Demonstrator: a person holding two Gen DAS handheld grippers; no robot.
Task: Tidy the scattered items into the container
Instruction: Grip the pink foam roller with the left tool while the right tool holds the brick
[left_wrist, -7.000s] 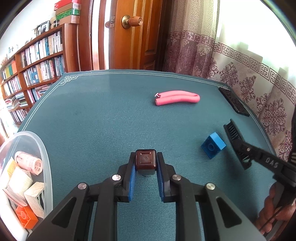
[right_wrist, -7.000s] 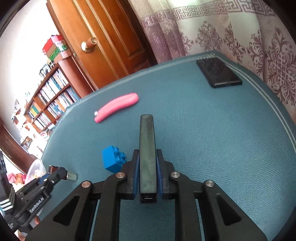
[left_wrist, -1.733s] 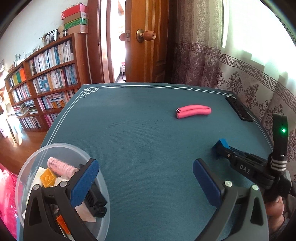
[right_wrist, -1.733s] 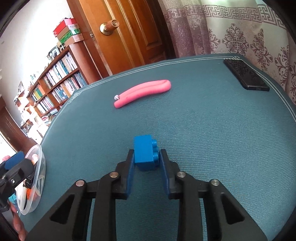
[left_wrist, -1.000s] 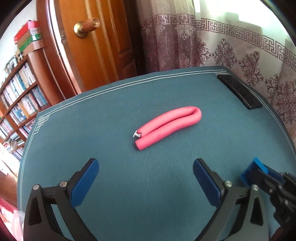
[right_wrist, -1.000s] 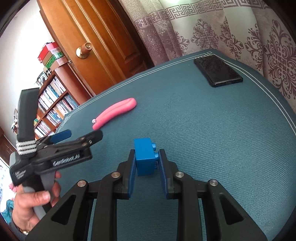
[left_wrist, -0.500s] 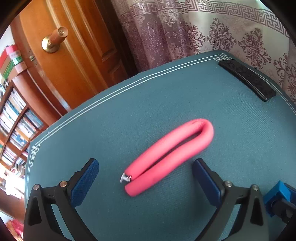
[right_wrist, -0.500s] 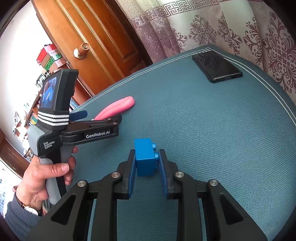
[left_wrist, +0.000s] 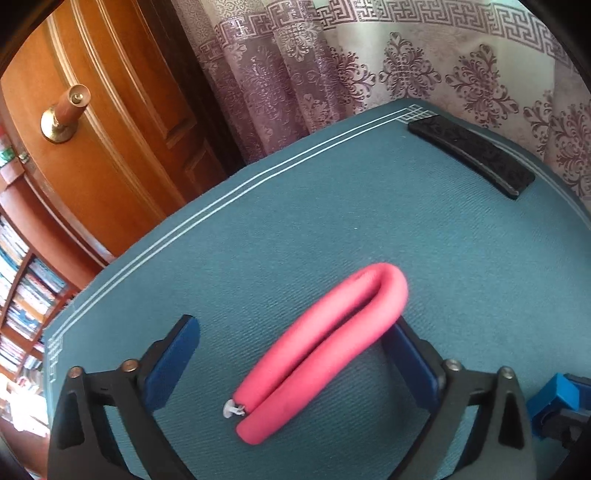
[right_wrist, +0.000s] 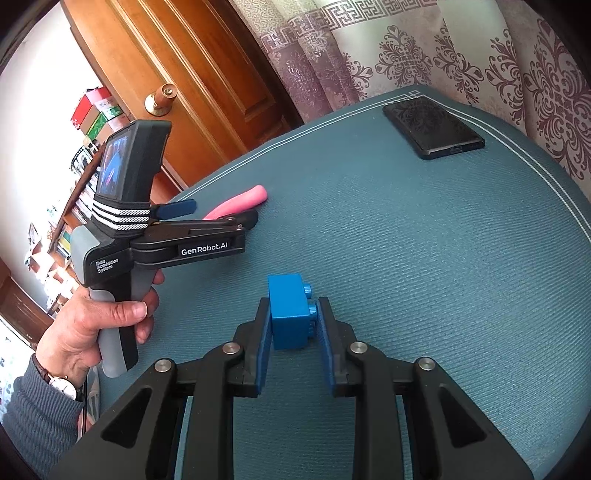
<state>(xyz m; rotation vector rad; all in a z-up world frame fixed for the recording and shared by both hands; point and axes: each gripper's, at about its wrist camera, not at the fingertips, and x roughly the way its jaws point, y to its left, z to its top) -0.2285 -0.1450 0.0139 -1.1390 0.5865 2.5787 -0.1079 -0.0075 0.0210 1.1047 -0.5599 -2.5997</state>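
A pink foam tube (left_wrist: 325, 347), folded double, lies on the teal table (left_wrist: 295, 221). My left gripper (left_wrist: 295, 354) stands open around it, one blue pad on each side, the right pad close to the bend. In the right wrist view the same tube (right_wrist: 240, 203) shows partly behind the left gripper (right_wrist: 214, 214), which a hand (right_wrist: 96, 325) holds. My right gripper (right_wrist: 291, 325) is shut on a blue toy brick (right_wrist: 290, 314), studs facing right, held above the table. That brick (left_wrist: 550, 402) peeks in at the left view's lower right. The container is out of view.
A black phone (right_wrist: 432, 125) lies flat near the table's far right corner, also seen as the phone (left_wrist: 472, 155) in the left view. A wooden door (left_wrist: 92, 129) and patterned curtain (left_wrist: 369, 66) stand behind the table; bookshelves (right_wrist: 74, 206) at left.
My left gripper has left the container area and closed in on the pink tube, which now lies between its open fingers. The right gripper keeps the blue brick lifted.
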